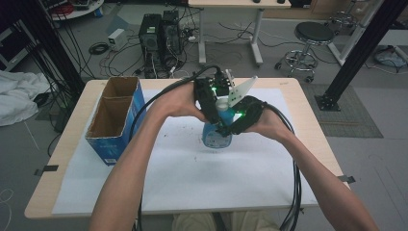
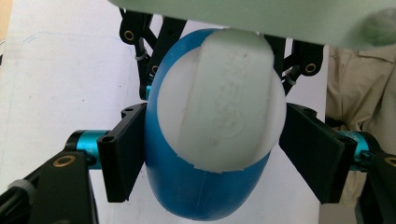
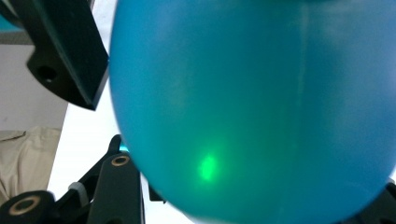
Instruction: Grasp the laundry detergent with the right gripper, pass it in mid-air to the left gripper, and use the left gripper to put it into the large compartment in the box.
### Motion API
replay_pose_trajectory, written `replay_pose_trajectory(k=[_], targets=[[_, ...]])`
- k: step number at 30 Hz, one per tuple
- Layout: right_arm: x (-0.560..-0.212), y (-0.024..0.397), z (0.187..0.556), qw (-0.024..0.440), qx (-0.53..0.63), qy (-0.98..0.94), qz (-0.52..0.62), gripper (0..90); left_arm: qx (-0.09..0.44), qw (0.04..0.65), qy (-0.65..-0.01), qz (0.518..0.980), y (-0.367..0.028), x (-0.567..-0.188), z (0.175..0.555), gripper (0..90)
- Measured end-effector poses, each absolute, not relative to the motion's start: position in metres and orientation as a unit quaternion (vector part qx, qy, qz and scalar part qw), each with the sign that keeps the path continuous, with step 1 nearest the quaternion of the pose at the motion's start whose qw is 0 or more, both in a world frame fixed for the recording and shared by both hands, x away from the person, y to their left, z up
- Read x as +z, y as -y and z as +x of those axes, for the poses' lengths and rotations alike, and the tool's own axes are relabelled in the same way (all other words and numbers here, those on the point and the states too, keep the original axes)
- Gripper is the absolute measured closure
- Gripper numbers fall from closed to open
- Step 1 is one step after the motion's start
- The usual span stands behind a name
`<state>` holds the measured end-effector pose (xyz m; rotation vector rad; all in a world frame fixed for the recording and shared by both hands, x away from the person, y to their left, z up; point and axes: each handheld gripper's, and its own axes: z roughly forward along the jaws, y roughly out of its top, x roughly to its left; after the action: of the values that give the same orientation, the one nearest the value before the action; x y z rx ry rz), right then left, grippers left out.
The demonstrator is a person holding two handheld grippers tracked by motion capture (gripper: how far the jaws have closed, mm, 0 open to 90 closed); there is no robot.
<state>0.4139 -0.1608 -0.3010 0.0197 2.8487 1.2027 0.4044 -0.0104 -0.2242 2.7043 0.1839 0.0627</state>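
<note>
The left tongs (image 2: 210,154) straddle the white plastic cap (image 2: 219,100) of a rounded blue plastic bottle (image 2: 196,186); in the left gripper view their two black jaws stand at either side, half spread, the left jaw against the bottle's blue shoulder and the other just beside the cap's rim. The right tongs (image 1: 230,126) are clamped on the bottle's blue body (image 3: 252,107), which bulges close before their camera. In the high view the bottle (image 1: 216,137) stands upright on the white sheet (image 1: 192,178) covering the wooden table (image 1: 72,144), near its middle, well apart from the open blue cardboard box (image 1: 115,120) at the left.
</note>
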Motion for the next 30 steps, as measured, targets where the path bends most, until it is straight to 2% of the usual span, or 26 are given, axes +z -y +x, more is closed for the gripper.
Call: replay_pose_trajectory(k=[30], targets=[[-0.3056,0.1591,0.4136,0.019,0.387,-0.922,0.005,46.8,0.029,0.204,-0.059,0.977,0.0095,-0.2264,0.4062,36.2]])
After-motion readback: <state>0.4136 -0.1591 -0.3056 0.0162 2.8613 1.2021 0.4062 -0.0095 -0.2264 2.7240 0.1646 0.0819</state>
